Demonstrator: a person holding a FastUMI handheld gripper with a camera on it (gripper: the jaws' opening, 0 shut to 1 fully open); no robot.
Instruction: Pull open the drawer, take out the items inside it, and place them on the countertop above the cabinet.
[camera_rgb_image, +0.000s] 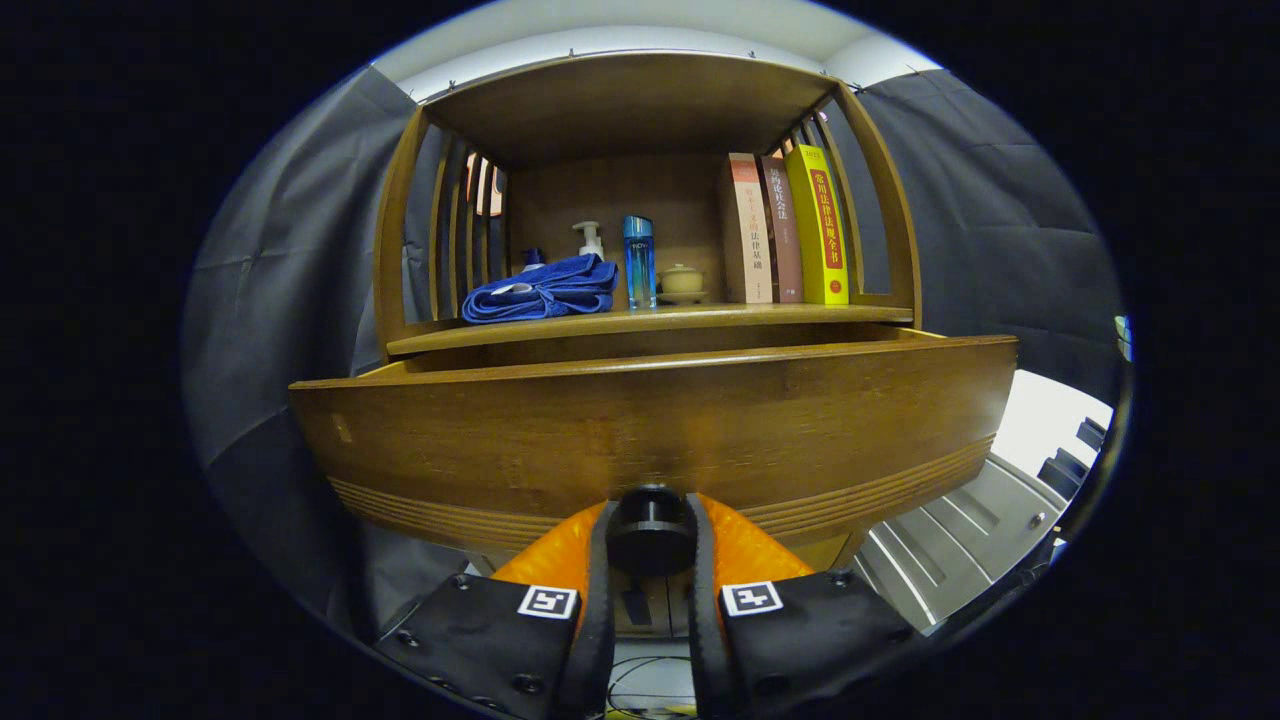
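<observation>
Drawer (650, 420) of dark wood stands pulled out from the cabinet, its broad front filling the space just ahead of the fingers, and its round dark knob (650, 528) sits between the two fingers of the hand-held gripper (650, 545). The fingers stand close on either side of the knob and both press against it, so the hand-held gripper is clamped on the knob. The drawer's inside is hidden behind its front. Above the drawer's top edge lies the wooden counter (700, 318) of the cabinet, roofed by a slatted wooden frame (395, 220). On the counter, from one side to the other, lie a folded blue cloth (545, 290), a white pump bottle (590, 240) behind it, a tall blue bottle (639, 262), a small pale lidded pot (683, 282), and three upright books (787, 230), the outermost yellow. Dark cloth (290, 260) hangs around the cabinet. Beyond the drawer's far corner a pale grey ribbed surface (960, 530) shows lower down.
</observation>
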